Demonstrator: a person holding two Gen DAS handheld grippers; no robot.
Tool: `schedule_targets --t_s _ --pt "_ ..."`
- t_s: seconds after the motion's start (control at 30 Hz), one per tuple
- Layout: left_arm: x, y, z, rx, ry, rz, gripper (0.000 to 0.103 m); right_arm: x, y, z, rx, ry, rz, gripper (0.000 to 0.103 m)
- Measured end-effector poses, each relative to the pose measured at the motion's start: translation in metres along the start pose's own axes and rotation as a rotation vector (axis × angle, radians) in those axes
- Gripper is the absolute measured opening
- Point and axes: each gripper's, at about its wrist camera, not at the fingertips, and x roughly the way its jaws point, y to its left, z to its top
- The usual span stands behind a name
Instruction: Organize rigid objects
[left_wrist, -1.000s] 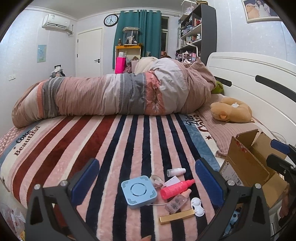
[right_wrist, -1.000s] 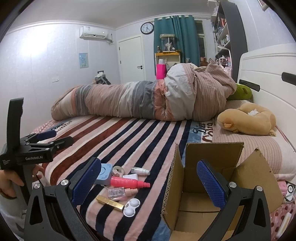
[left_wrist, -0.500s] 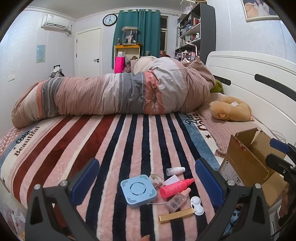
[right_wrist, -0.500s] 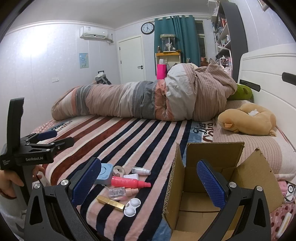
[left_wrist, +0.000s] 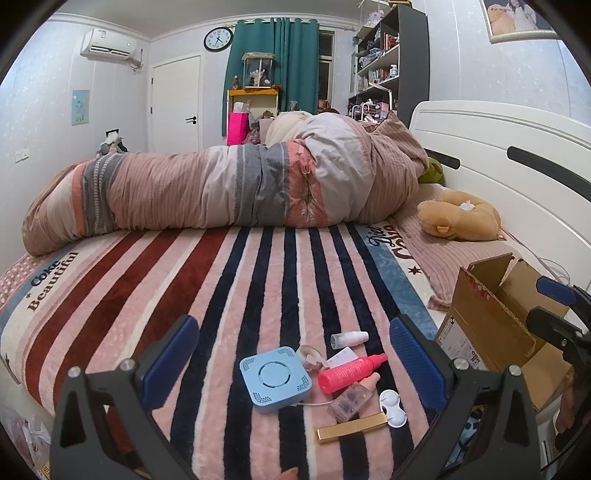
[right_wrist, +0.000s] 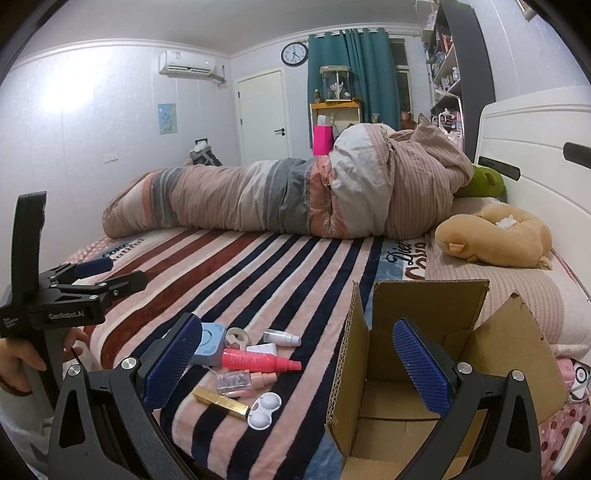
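**Small items grouped on a striped bed, open carton beside them**

A bed is covered by a plush striped blanket (left_wrist: 258, 280) in pink, dark red and navy. A rolled duvet (left_wrist: 229, 188) is laid across its far side, and a tan plush toy (left_wrist: 461, 218) is seen near the white headboard (left_wrist: 517, 147). Behind, a white door (left_wrist: 177, 103), teal curtains (left_wrist: 273, 55), a wall clock (left_wrist: 218, 38), an air conditioner (left_wrist: 109, 44) and a dark shelving unit (left_wrist: 388, 62) are visible.

The items are clustered near the blanket's front edge: a blue square device (left_wrist: 275, 378), a pink spray bottle (left_wrist: 351, 373), a gold tube (left_wrist: 352, 432), a white lens case (left_wrist: 392, 403), a clear small bottle (left_wrist: 351, 397), a tape roll (left_wrist: 309, 353) and a small white bottle (left_wrist: 350, 338). An open cardboard box (right_wrist: 424, 332) is placed just to their right.

The left gripper (left_wrist: 291, 358) is held spread wide above the cluster, nothing between its pads. The right gripper (right_wrist: 295, 365) is likewise spread, empty, framing the box's left wall.
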Motion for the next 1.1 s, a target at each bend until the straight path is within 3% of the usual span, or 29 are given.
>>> schedule_targets --t_s 0.27,0.5,0.67,0.73,0.83,1.1 --pt "0.006 0.004 -0.002 -0.006 0.009 -0.037 0.103 0.005 0.005 -0.004 -0.011 0.014 -0.012 0.103" --pt "0.023 0.029 -0.001 -0.042 0.06 -0.177 0.103 0.019 0.034 0.002 -0.072 0.046 -0.047 0.103" --pt "0.042 0.051 0.0 -0.064 0.149 -0.232 0.103 0.041 0.065 0.01 -0.139 0.066 -0.046 0.103" --pt "0.051 0.058 -0.001 -0.059 0.188 -0.251 0.103 0.056 0.08 0.009 -0.164 0.098 -0.048 0.103" --pt "0.06 0.07 -0.007 -0.059 0.169 -0.228 0.103 0.082 0.1 0.002 -0.205 0.146 -0.028 0.103" --pt "0.089 0.099 -0.017 -0.057 0.203 -0.218 0.102 0.175 0.124 -0.047 -0.188 0.351 0.113 0.103"
